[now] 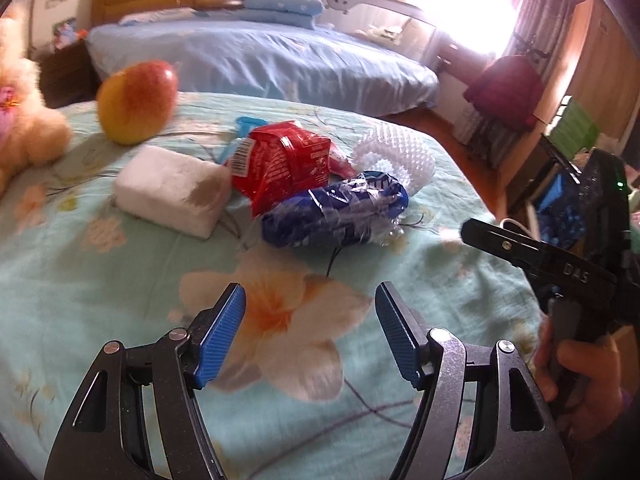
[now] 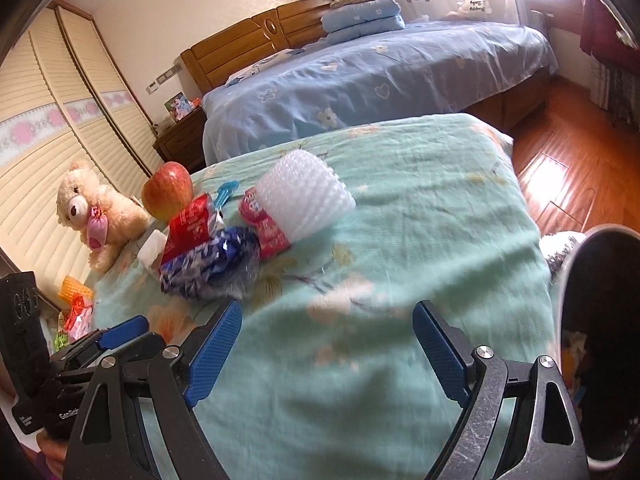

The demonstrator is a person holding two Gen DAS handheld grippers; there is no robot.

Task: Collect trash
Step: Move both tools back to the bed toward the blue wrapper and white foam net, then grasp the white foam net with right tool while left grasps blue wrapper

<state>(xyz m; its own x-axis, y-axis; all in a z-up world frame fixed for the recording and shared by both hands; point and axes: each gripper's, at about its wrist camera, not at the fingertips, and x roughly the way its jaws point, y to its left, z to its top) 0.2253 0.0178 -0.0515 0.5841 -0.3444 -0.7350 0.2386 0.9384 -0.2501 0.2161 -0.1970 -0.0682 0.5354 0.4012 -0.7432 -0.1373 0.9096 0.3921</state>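
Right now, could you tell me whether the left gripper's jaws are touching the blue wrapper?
Apart. The left wrist view shows the left gripper with open jaws over the bedspread, a clear stretch of it before the blue wrapper.

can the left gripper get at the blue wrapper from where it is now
Probably yes: the left gripper is open and empty, and only bare bedspread lies between it and the blue wrapper straight ahead.
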